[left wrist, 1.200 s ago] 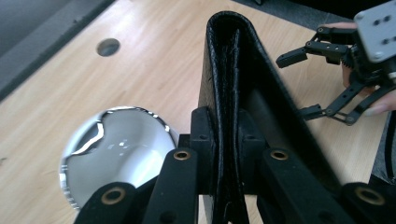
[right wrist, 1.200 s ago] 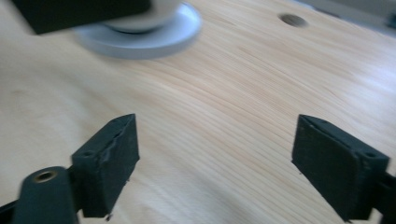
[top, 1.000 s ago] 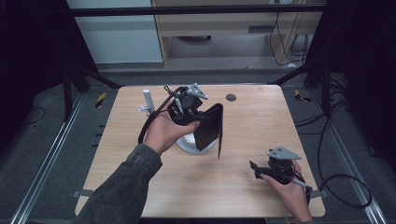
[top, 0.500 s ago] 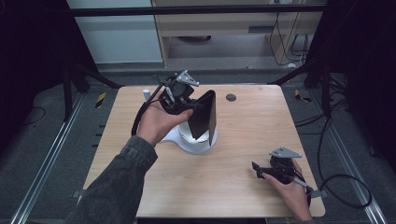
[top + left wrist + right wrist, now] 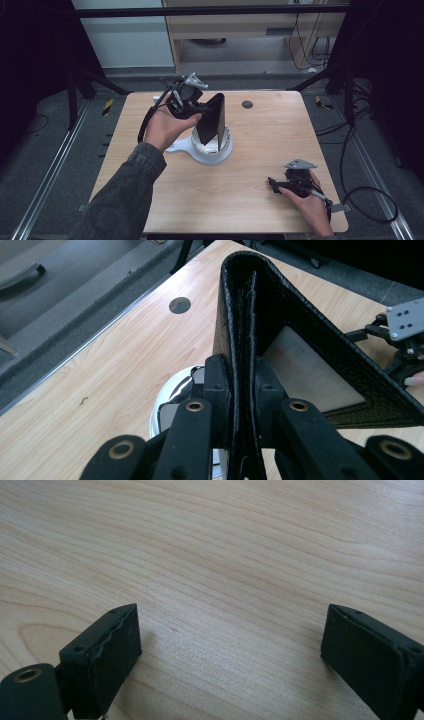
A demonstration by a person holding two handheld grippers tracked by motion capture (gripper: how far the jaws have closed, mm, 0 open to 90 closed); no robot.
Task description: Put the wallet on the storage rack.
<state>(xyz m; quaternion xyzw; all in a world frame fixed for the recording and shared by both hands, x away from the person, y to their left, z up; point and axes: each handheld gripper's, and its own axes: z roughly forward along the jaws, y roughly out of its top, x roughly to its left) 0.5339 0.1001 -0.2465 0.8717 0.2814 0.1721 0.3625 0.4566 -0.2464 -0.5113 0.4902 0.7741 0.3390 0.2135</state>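
Left tongs (image 5: 240,390) clamped on a black wallet (image 5: 211,120), held half open above the white round dish (image 5: 207,147) mid tabletop (image 5: 260,200). Right tongs (image 5: 230,650) stood apart, empty, low over bare wood well right of the dish.

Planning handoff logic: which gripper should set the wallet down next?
Left. The left gripper is already shut on the wallet over the white dish; the right gripper rests open at the table's near corner.

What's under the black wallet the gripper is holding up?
A white dish with a shiny inside sits on the table right under the wallet, which the left gripper pinches. The wallet hides much of the dish's inside.
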